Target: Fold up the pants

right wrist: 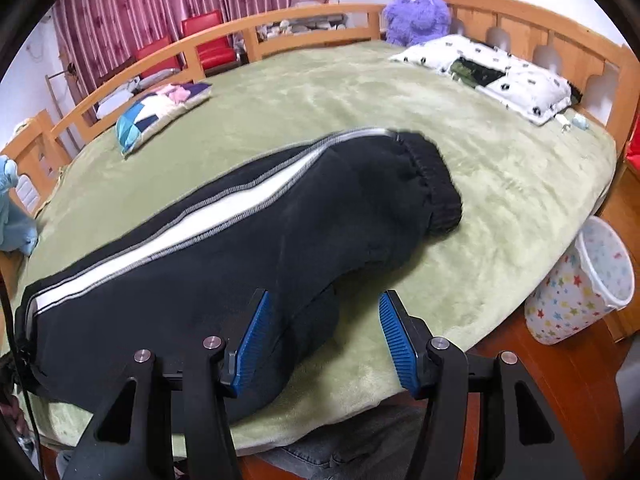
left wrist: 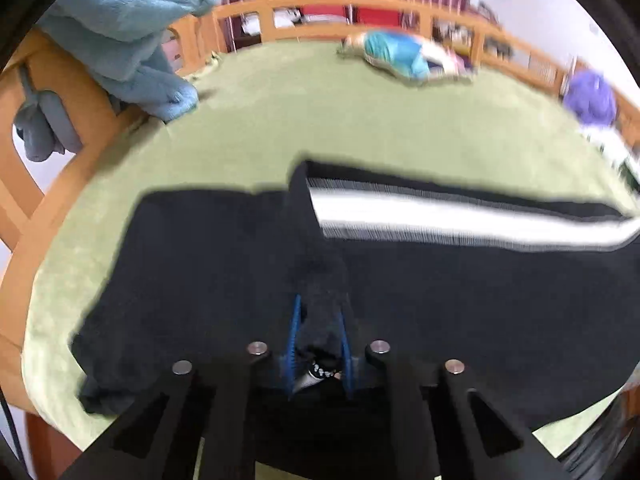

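Black pants (right wrist: 224, 256) with a white side stripe lie on the green bed cover (right wrist: 400, 120), their ribbed cuffs (right wrist: 432, 184) pointing toward the head of the bed. In the left wrist view the pants (left wrist: 440, 288) fill the foreground. My left gripper (left wrist: 318, 320) is shut on a bunched fold of the black fabric and lifts it slightly. My right gripper (right wrist: 324, 304) is open just above the near edge of the pants; its left finger is over the cloth and its right finger over the cover.
A patchwork pillow (right wrist: 160, 112), a white spotted pillow (right wrist: 492, 72) and a purple plush toy (right wrist: 416, 14) lie on the bed. A wooden rail (right wrist: 280, 28) rings it. A blue blanket (left wrist: 128, 40) hangs on the rail. A star-patterned bin (right wrist: 584, 280) stands on the floor.
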Demonstrator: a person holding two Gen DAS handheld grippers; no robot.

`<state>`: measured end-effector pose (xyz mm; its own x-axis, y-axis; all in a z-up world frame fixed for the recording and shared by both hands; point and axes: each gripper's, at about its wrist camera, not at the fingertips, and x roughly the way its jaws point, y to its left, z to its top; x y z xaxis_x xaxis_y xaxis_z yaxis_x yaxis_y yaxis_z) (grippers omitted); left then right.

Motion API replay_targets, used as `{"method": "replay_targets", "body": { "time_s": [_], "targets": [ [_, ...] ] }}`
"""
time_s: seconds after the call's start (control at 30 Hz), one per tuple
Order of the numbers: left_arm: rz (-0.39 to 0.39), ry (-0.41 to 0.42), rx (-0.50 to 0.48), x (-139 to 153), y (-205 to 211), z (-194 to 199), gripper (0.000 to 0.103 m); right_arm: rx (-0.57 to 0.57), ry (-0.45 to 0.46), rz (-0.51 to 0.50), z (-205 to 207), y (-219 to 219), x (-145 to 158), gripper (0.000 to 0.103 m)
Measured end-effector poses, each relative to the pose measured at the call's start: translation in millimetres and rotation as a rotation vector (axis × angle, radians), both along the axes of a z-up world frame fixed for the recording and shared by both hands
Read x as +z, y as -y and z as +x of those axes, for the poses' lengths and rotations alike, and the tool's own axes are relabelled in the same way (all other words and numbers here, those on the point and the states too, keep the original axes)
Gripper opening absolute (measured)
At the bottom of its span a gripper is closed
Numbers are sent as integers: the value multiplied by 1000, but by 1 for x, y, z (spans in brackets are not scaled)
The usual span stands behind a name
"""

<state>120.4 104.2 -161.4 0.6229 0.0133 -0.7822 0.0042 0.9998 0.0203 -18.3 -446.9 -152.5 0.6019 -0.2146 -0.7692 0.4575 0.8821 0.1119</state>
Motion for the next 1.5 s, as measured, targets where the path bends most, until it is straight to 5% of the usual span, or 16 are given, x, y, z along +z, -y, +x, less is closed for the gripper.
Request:
{"method": "replay_targets", "body": {
  "time_s": [0.13, 0.3, 0.4, 0.53, 0.63, 0.9, 1.13, 1.5],
  "targets": [
    [26, 93, 92, 34, -44, 27, 16, 0, 46, -9, 6, -9, 20, 57],
    [4, 107, 182, 50, -90, 69, 18, 30, 44, -23, 21, -32, 25, 56],
    [8, 122, 227, 65, -104, 79, 28, 30, 28, -18, 26, -38, 21, 57],
    [8, 190, 223, 85, -107, 68, 60, 27, 31, 27, 32, -45, 16, 57],
    [-38, 182, 174, 85, -108, 48, 60, 58, 36, 45, 39, -56, 16, 57],
    [-228, 49, 132, 37, -121, -32, 60, 162, 54, 79, 43, -88, 9, 57],
    [-385, -27, 283, -25, -146, -89, 60, 220, 39, 109, 39, -100, -10, 57],
    [-492, -32, 452, -66, -182, -45, 66, 157, -4, 85, 30, -90, -17, 57]
  ]
}}
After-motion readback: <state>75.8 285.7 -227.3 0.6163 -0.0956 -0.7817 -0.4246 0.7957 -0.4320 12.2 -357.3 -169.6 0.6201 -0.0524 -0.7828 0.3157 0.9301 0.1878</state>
